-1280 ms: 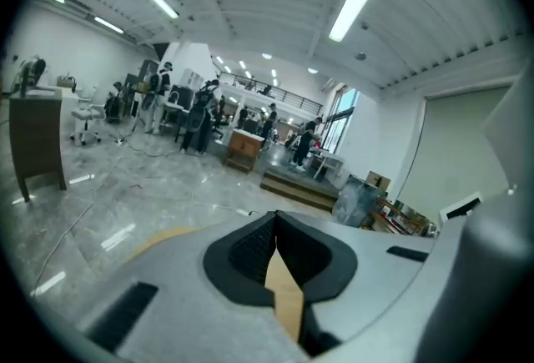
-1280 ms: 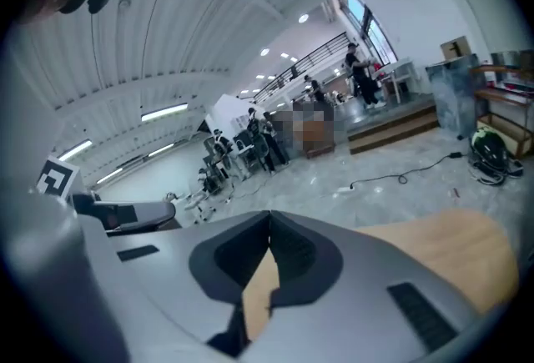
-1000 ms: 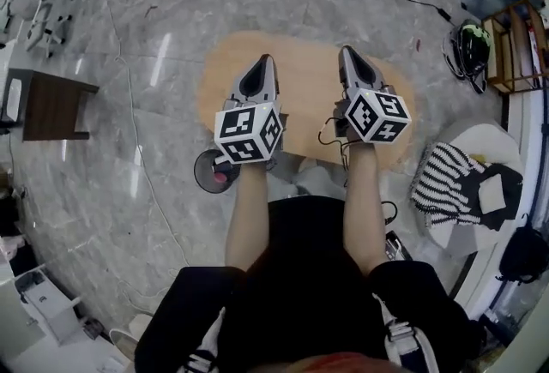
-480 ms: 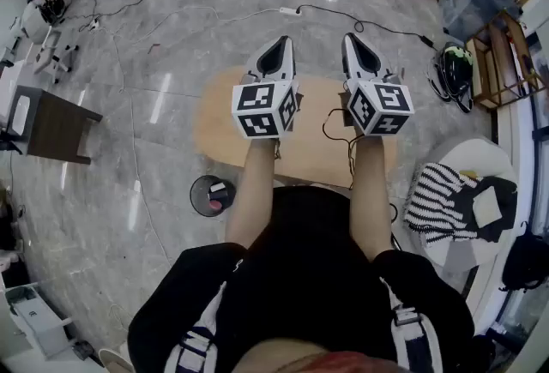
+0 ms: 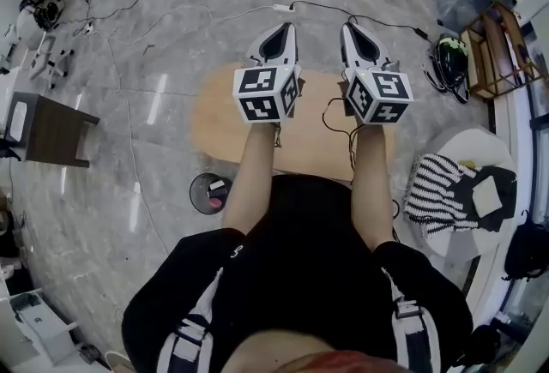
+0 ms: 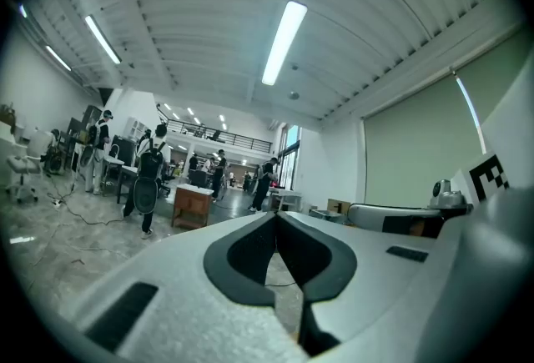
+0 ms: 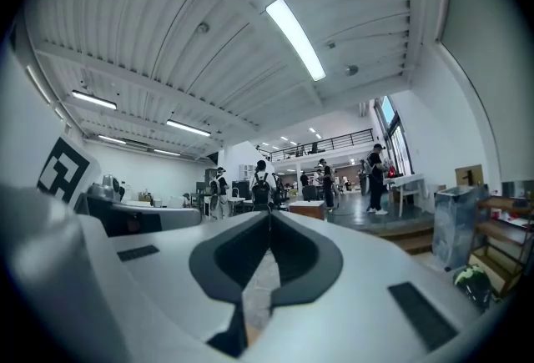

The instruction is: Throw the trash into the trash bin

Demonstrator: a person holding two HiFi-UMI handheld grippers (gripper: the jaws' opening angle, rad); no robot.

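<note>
Tongs: two, one in each hand, held side by side and level above the bench.
Left tongs (image 5: pixel 286 28): closed, with the tips pressed together and nothing between them.
Right tongs (image 5: pixel 348 27): closed in the same way, tips meeting and gripping nothing.
Marker cubes: two, one at the near end of each pair of tongs, the left cube (image 5: pixel 267 93) and the right cube (image 5: pixel 378 96).
Bench (image 5: pixel 216 118): one, oval, of light wood, under both tongs.
Trash bin (image 5: pixel 199 198): one, small, round and dark. It stands on the floor just near-left of the bench, left of the person's left forearm and well apart from both tongs.
Trash: a white piece (image 5: pixel 218 187) and a pink piece (image 5: pixel 210 205) show inside the bin; they are too small to tell more.
Side table (image 5: pixel 53 129): one, dark, on the floor well to the left.
Striped cloth (image 5: pixel 433 191): one, lying on a round white seat to the right.
Power strip (image 5: pixel 284 9): one, white, on the far floor with a cable running from it.
</note>
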